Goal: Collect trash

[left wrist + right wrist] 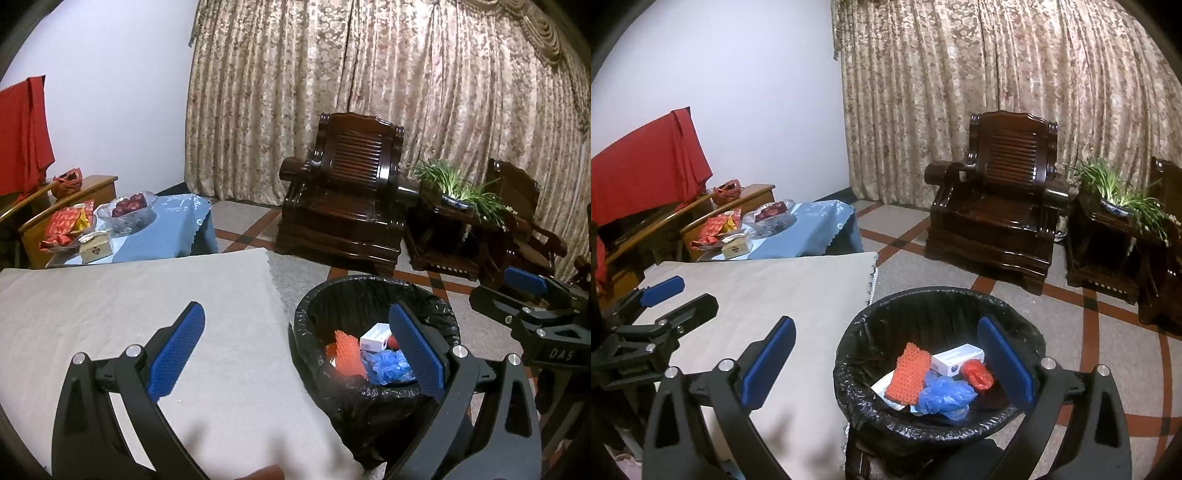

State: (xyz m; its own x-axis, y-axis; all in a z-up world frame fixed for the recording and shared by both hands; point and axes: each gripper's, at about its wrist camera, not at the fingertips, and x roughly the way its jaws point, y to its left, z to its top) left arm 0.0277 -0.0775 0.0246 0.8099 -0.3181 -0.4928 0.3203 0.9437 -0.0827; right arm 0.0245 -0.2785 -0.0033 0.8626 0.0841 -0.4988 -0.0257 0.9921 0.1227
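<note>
Far left: red cloth (646, 166) draped over a wooden cabinet (746, 199); red plastic bag (727, 192) on the cabinet top. Low table under a blue cloth (812, 229), bearing red packets (714, 229), a small cream box (735, 248) and a glass bowl of dark red fruit (772, 216). Foreground left: table covered by a beige cloth (768, 295), its surface bare. Left gripper (291, 347): blue-padded fingers spread wide, nothing between them, one over the beige cloth, the other over the bin; seen in the right wrist view at the left edge above the cloth. Centre: round trash bin with black liner (857, 354), standing on the tiled floor just beside the table edge; contents: orange foam net (910, 373), white carton (955, 358), crumpled blue plastic glove or bag (943, 395), red wrapper (977, 373), a white item partly hidden beneath. Right gripper (886, 363): fingers spread wide, empty, hovering above the bin. Behind: dark carved wooden armchair (1001, 206), patterned beige curtain (997, 74). Right: dark side table (1108, 243) with a potted green plant (1115, 195); second dark chair (1165, 221) at the edge.
</note>
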